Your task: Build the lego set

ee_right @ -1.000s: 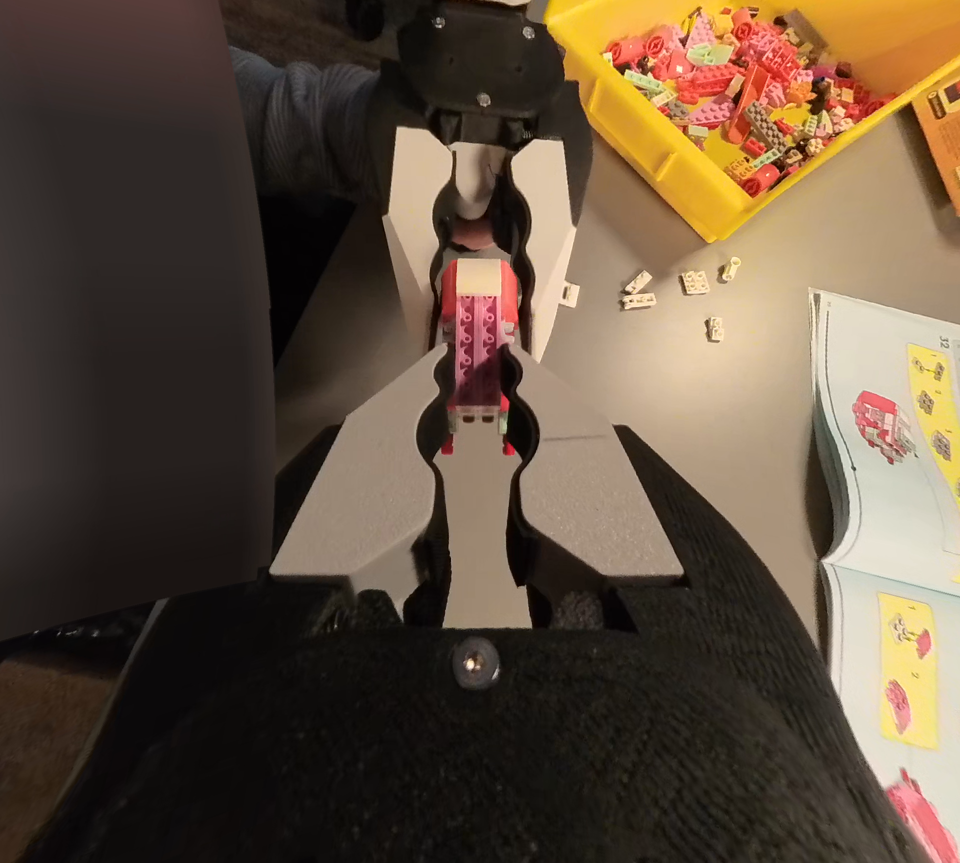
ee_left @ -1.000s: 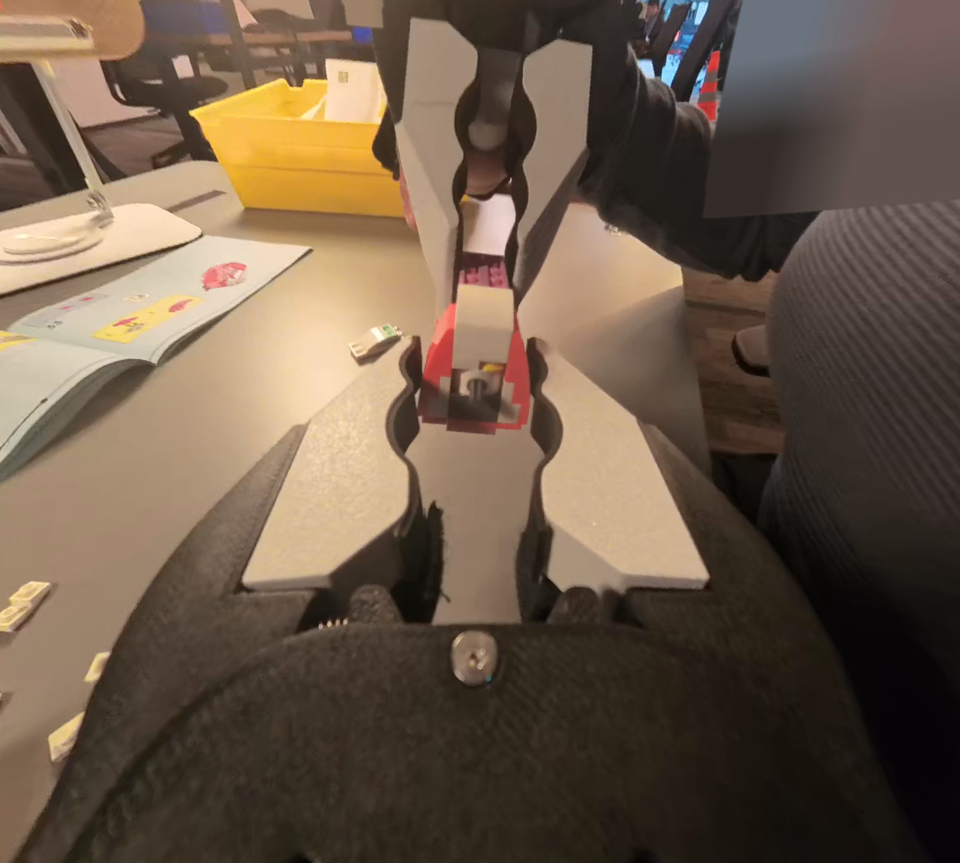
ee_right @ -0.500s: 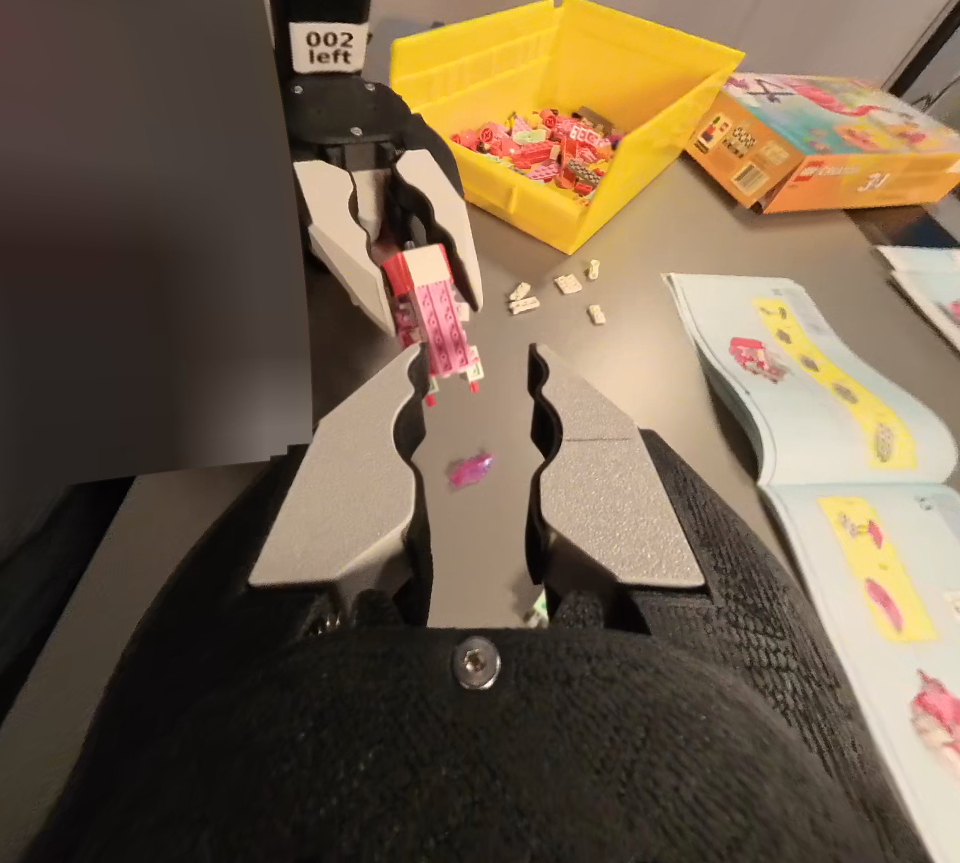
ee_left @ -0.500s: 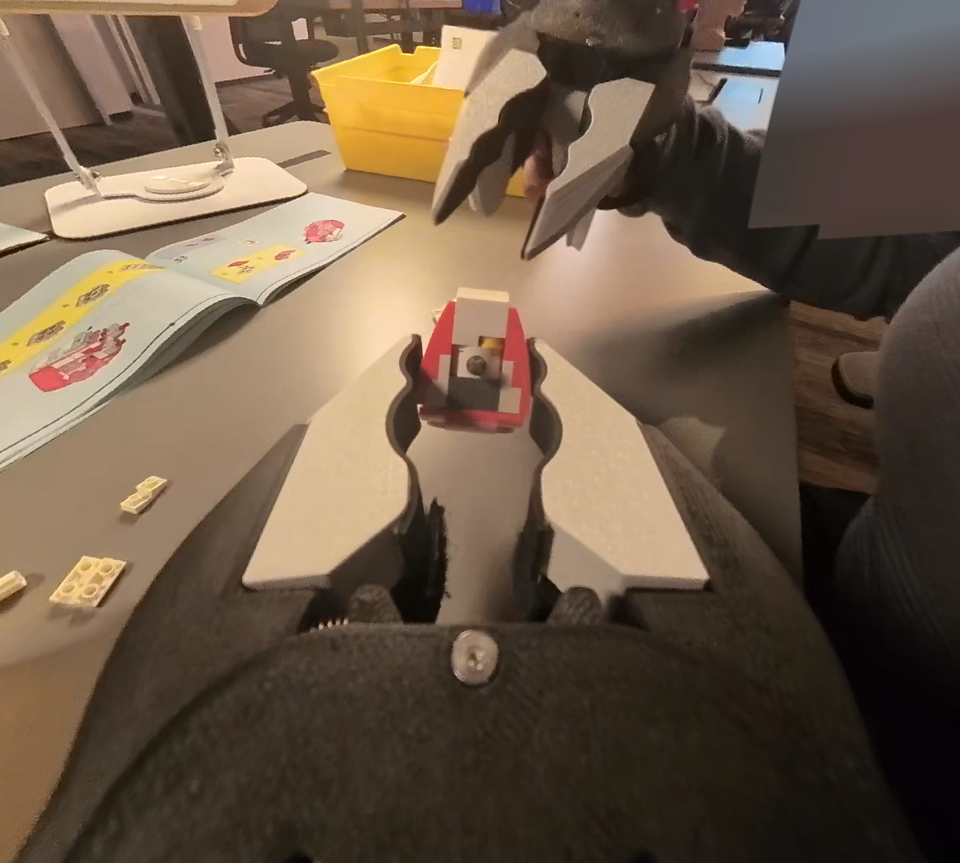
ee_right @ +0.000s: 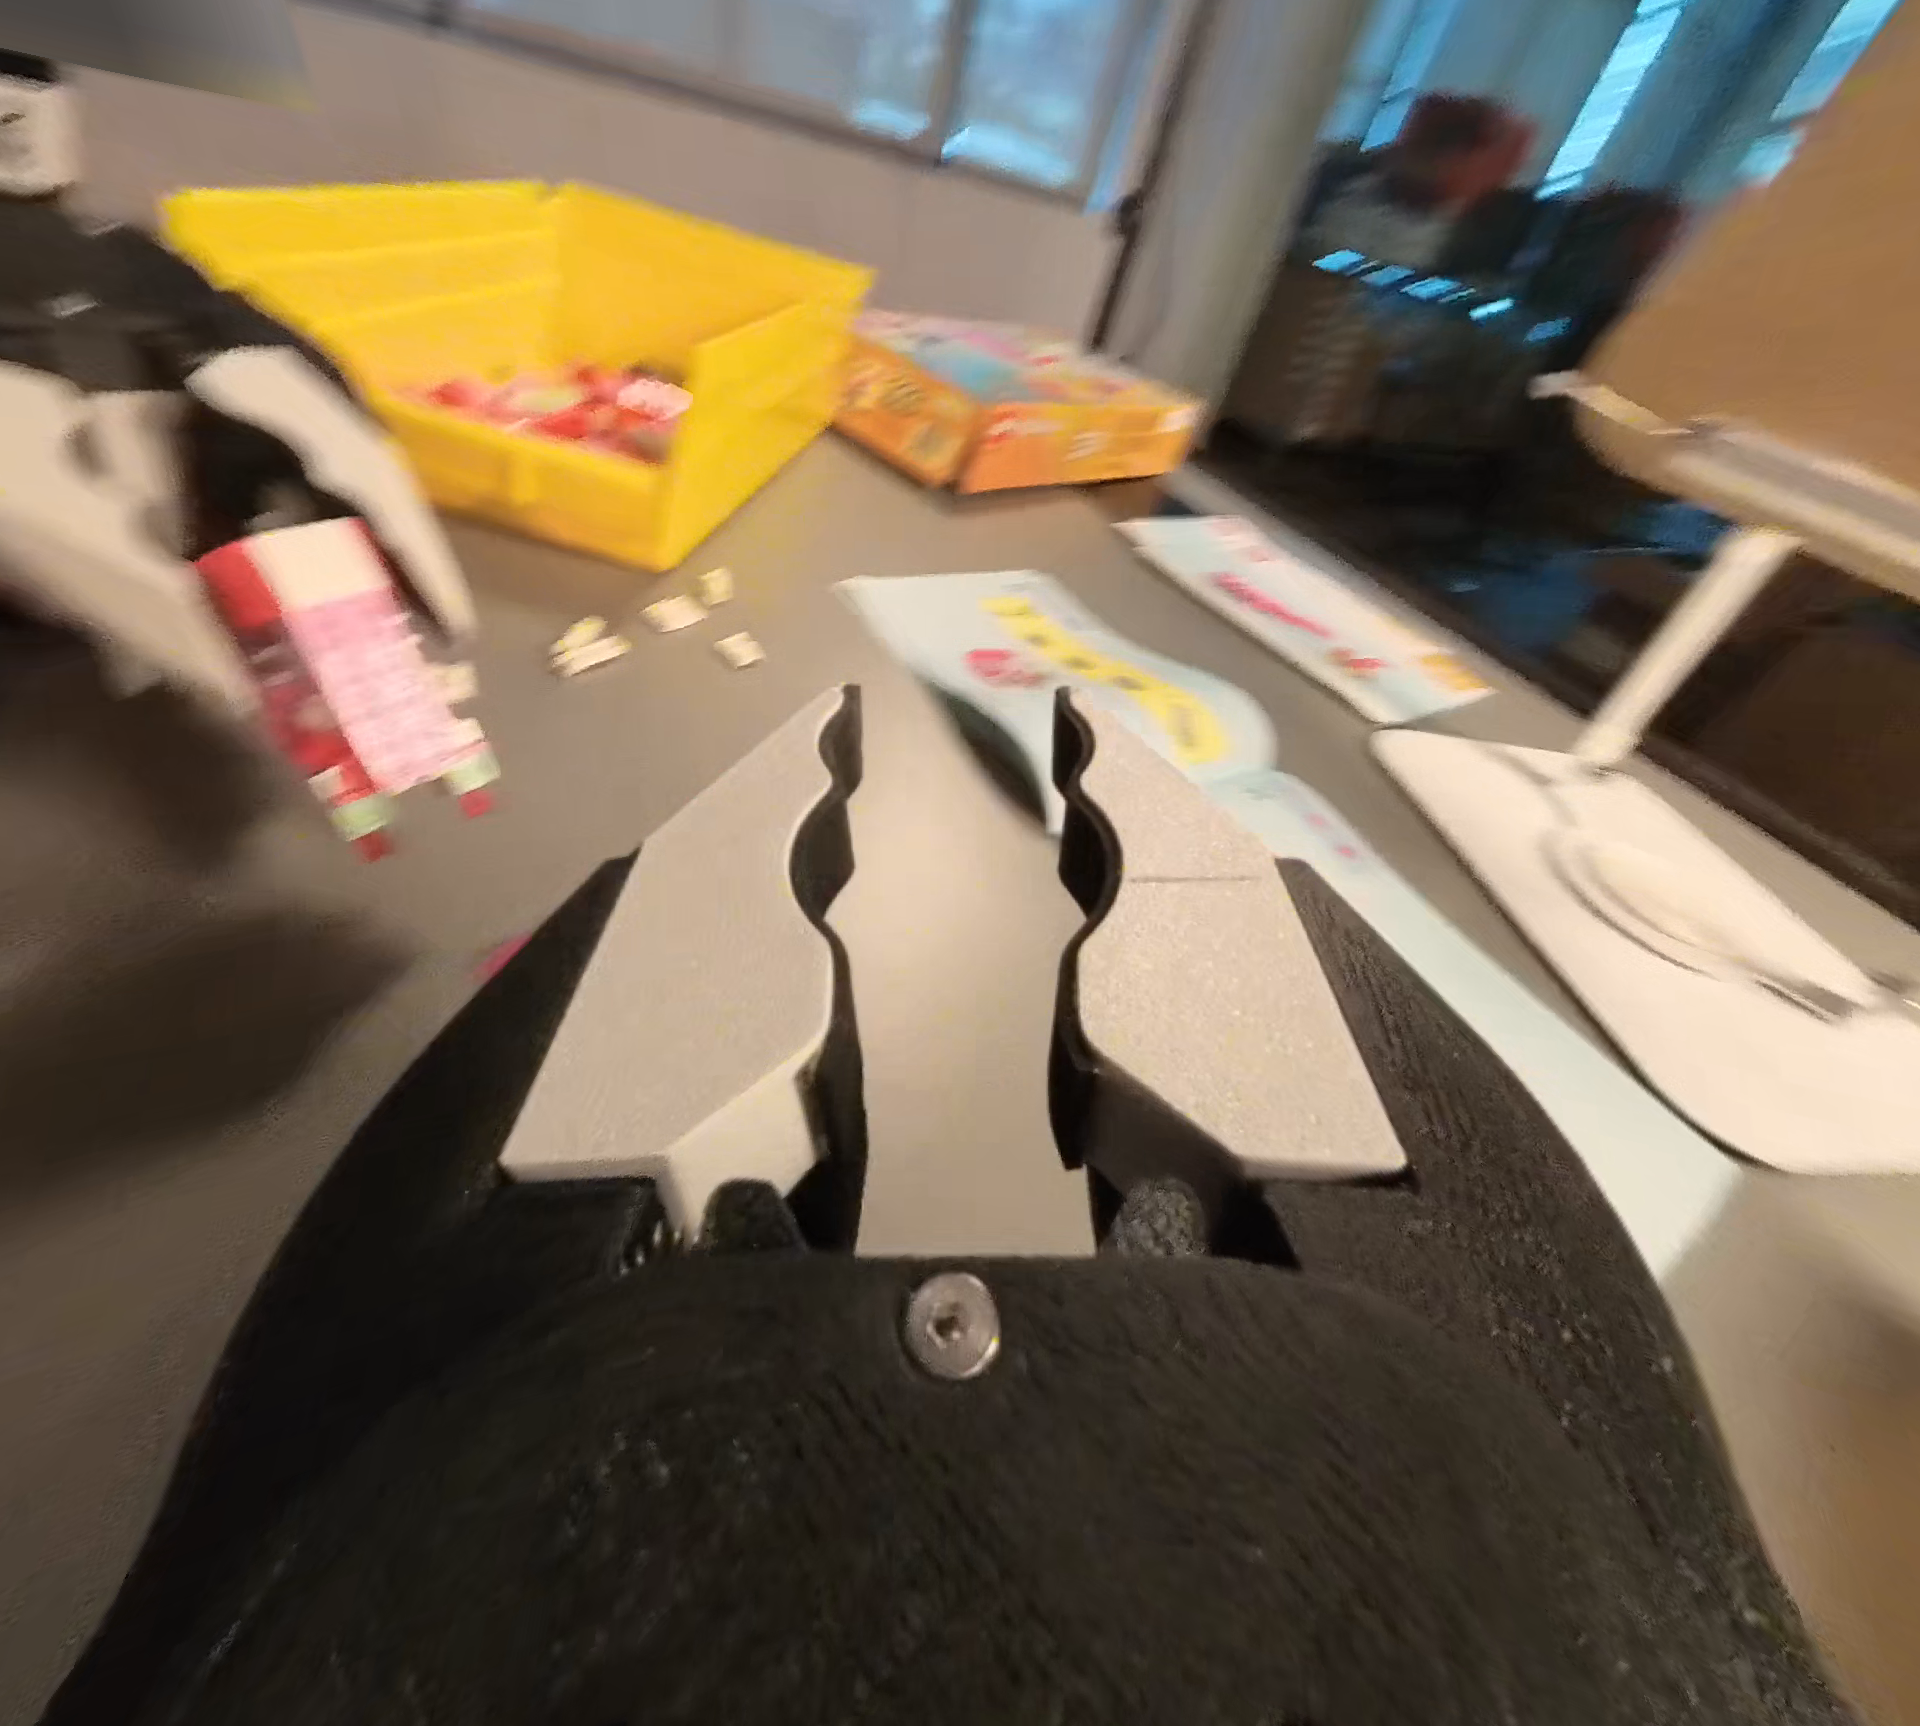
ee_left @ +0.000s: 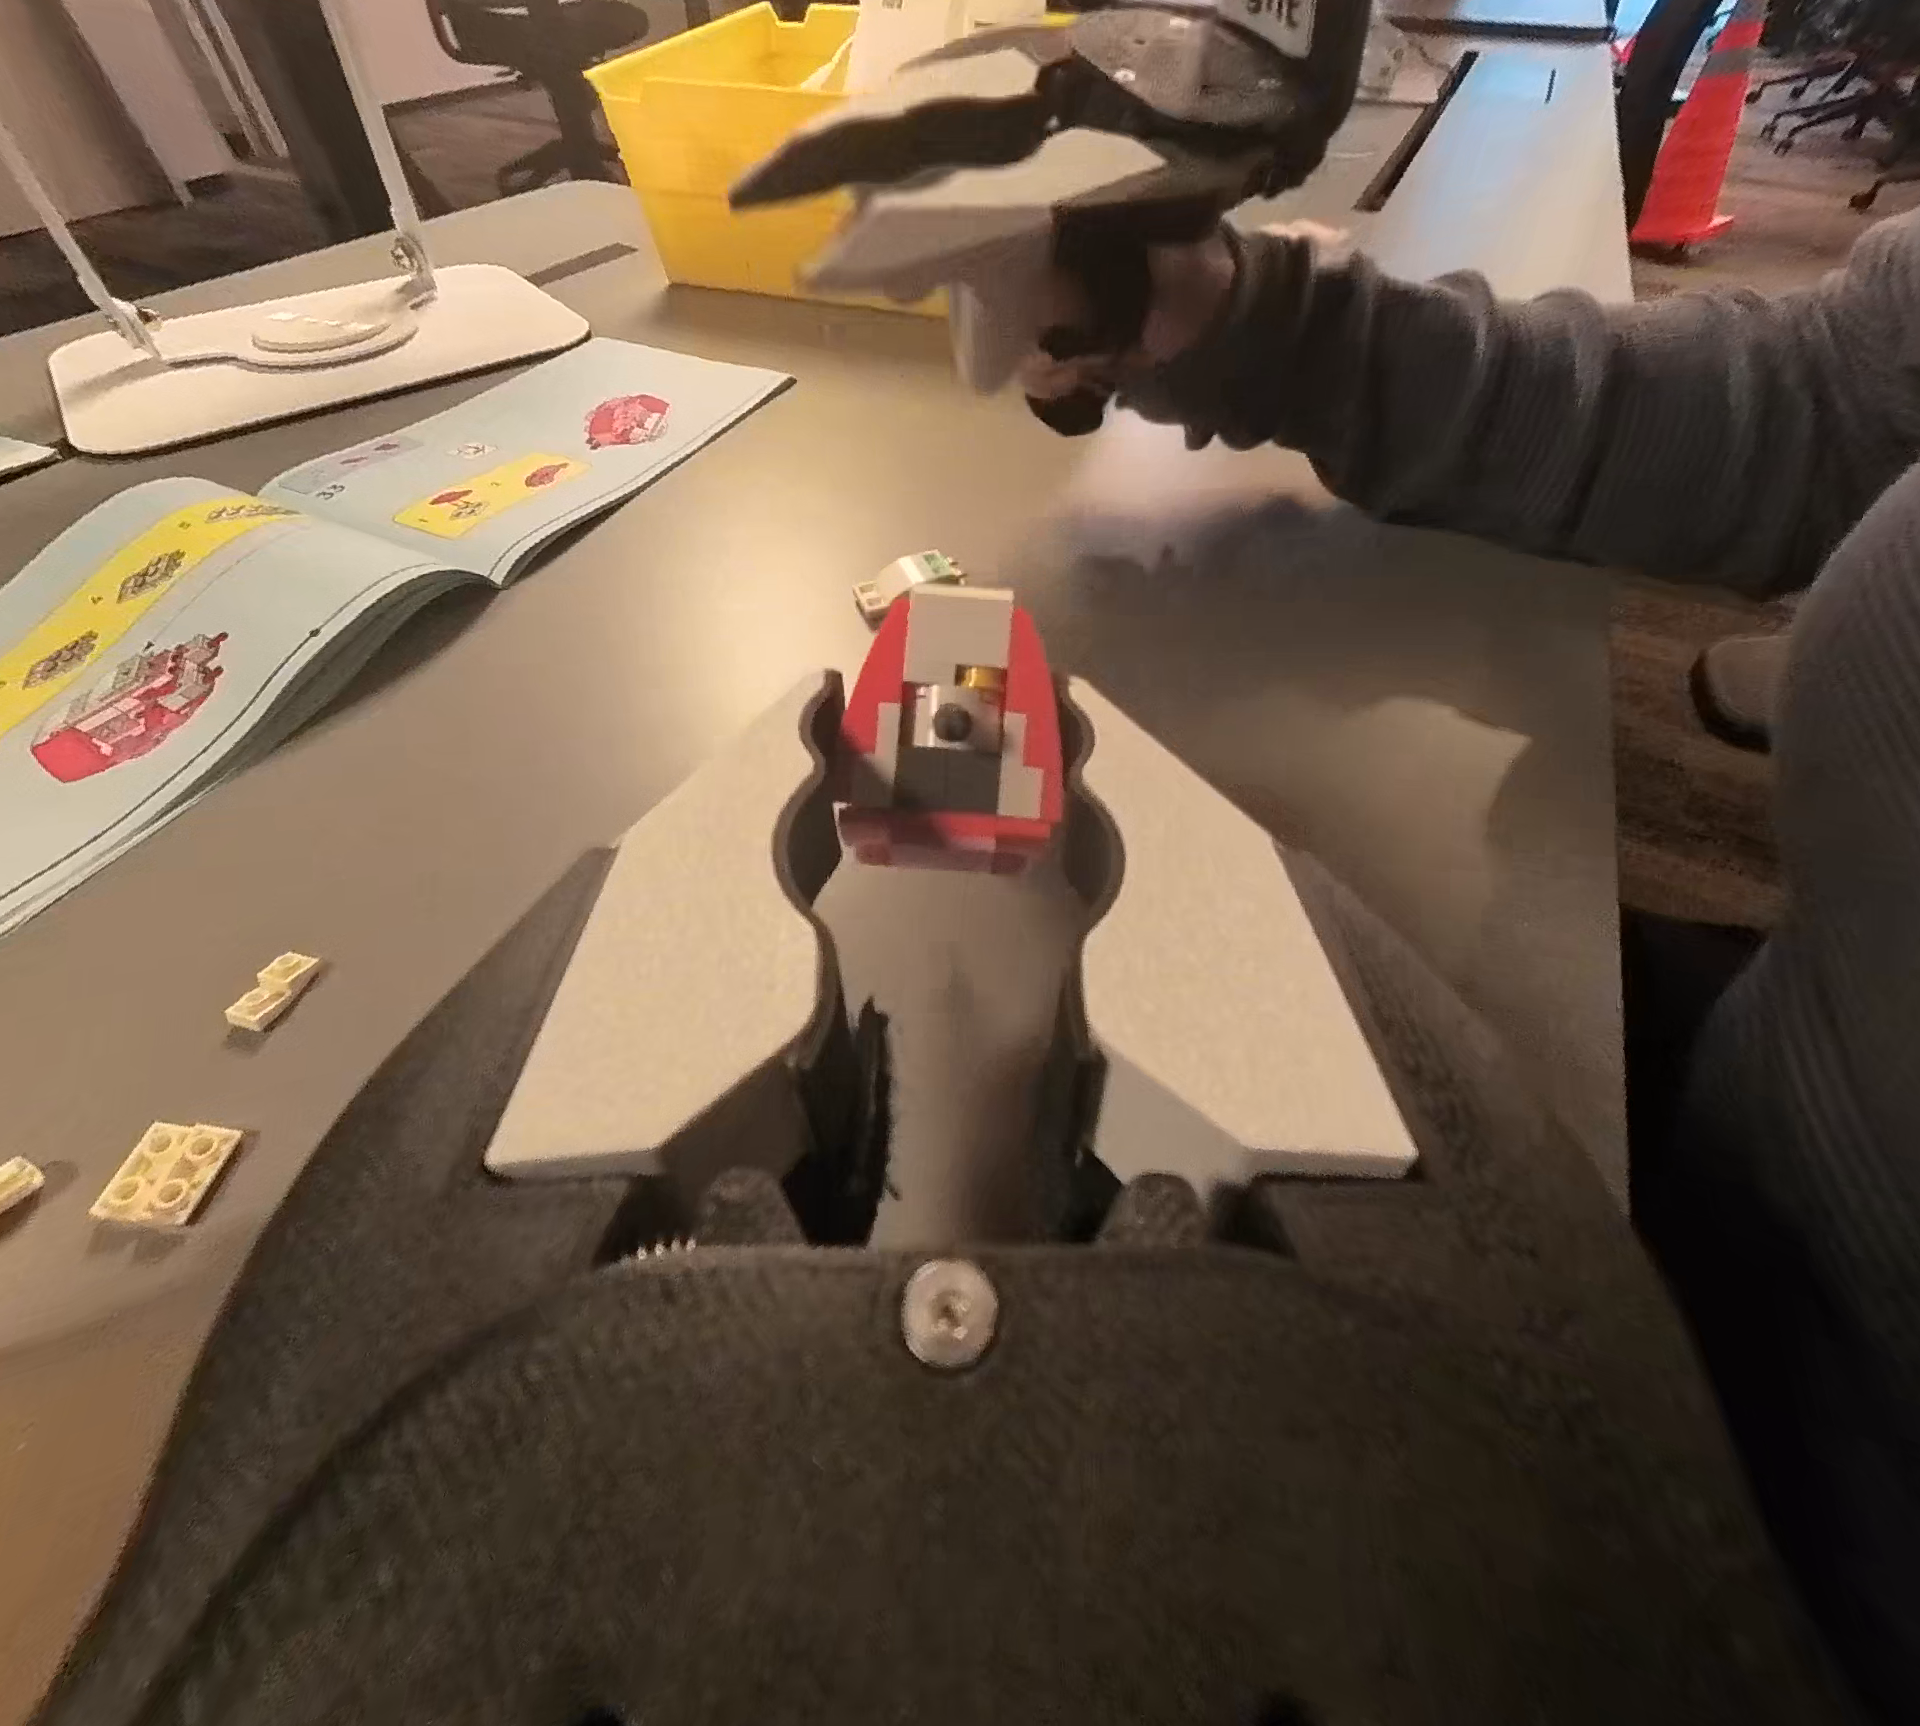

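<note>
Left wrist view had the left gripper (ee_left: 951,741) up over the dark tabletop (ee_left: 582,741), its jaws clamped on a red brick model (ee_left: 951,746) with a white top brick and a grey block at its near end; both pads pressed its red sides. Just past the model, a small white curved piece (ee_left: 912,577) lay on the tabletop. Off to the left lay 2 tan plates (ee_left: 166,1172) and (ee_left: 272,988), and beyond them an open instruction booklet (ee_left: 343,533) with pale blue pages. A white lamp base (ee_left: 312,346) stood behind the booklet, and a yellow bin (ee_left: 727,170) sat farther back.

Up high in that same view, the right gripper (ee_left: 800,232) hung in the air, tipped over sideways, well apart from the model, a grey-sleeved arm (ee_left: 1558,419) behind it. Its jaws stood apart with nothing between them.

Right wrist view, heavily blurred, confirmed it: only bare tabletop and the booklet's edge (ee_right: 1091,689) showed through the gap. At far left, the model's pink studded underside (ee_right: 353,679) showed in the left gripper's grip. The bin held red and pink bricks (ee_right: 561,409), an orange box (ee_right: 997,419) lay beside it, and several small tan pieces (ee_right: 665,627) were scattered in front.
</note>
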{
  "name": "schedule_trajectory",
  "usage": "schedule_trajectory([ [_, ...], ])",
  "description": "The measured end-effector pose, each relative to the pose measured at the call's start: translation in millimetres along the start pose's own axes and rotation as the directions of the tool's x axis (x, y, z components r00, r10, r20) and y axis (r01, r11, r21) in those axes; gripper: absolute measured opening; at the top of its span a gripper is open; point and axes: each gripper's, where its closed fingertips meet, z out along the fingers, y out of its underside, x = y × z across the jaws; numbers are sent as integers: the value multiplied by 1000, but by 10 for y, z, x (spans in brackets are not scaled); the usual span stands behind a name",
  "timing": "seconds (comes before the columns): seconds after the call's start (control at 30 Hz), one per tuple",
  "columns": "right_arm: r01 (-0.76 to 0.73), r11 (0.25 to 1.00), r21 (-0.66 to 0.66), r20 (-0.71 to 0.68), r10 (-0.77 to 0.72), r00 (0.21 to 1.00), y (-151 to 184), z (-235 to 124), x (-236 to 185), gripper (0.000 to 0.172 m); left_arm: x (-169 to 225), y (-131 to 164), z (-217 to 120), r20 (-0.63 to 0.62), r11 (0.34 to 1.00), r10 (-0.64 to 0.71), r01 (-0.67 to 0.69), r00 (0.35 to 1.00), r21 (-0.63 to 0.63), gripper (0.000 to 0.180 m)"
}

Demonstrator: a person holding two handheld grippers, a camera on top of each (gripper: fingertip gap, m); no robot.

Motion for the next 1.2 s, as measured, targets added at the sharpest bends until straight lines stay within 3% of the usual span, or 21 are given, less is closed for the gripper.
schedule_trajectory([
  [0.13, 65, 987, 148, -268, -23, 963, -73, -191, 340, 24, 12, 25, 21, 1, 1000, 15, -15, 1000, -20, 38],
  [0.27, 129, 985, 114, -331, -84, 940, -14, -175, 370, 23, 19, 48, 39, 2, 999, 27, -27, 1000, -38, 39],
  [0.53, 55, 997, 45, -281, -41, 959, 143, -95, 344, 24, 35, 73, 58, -5, 997, 40, -40, 999, -59, 39],
  [0.7, -56, 995, -83, -176, 41, 983, 338, -58, 251, 25, 41, 108, 83, -2, 995, 55, -55, 999, -88, 39],
  [0.9, -129, 938, -321, -40, 123, 992, 675, -129, -3, 30, 21, 192, 87, 27, 984, 100, -95, 995, -148, 39],
  [1.2, -182, 865, -467, 82, 247, 966, 875, -284, -306, 29, -60, 509, -107, 62, 938, 140, -112, 988, -329, 39],
])
